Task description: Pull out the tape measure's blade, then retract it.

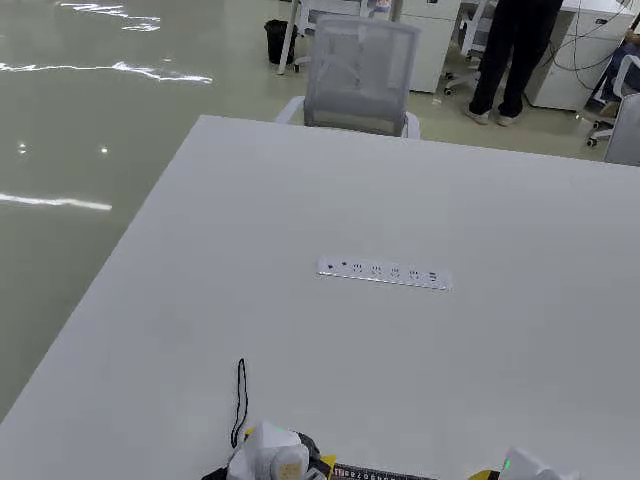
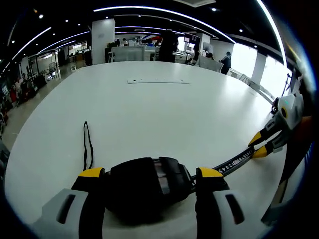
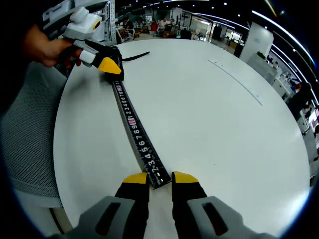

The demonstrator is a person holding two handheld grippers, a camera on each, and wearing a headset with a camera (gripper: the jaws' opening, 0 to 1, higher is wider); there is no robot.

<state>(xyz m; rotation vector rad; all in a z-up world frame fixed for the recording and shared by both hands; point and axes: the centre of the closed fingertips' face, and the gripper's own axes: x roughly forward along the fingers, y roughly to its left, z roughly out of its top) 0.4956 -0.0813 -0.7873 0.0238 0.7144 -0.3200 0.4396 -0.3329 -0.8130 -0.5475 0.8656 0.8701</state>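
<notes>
The black tape measure (image 2: 144, 191) sits on the white table (image 1: 300, 200), and my left gripper (image 2: 149, 174) is shut on its case, one yellow-tipped finger on each side. Its black wrist strap (image 2: 87, 144) lies on the table beside it. The black blade (image 3: 133, 132) with white numbers is pulled out flat across the table. My right gripper (image 3: 159, 178) is shut on the blade's end. In the head view the left gripper (image 1: 272, 458), a short piece of blade (image 1: 380, 472) and the right gripper (image 1: 525, 468) sit at the bottom edge.
A white power strip (image 1: 385, 274) lies mid-table. A grey mesh chair (image 1: 360, 75) stands at the far edge, with a person (image 1: 510, 50) standing and a dark bin (image 1: 278, 40) behind it. The table's left edge drops to a shiny floor.
</notes>
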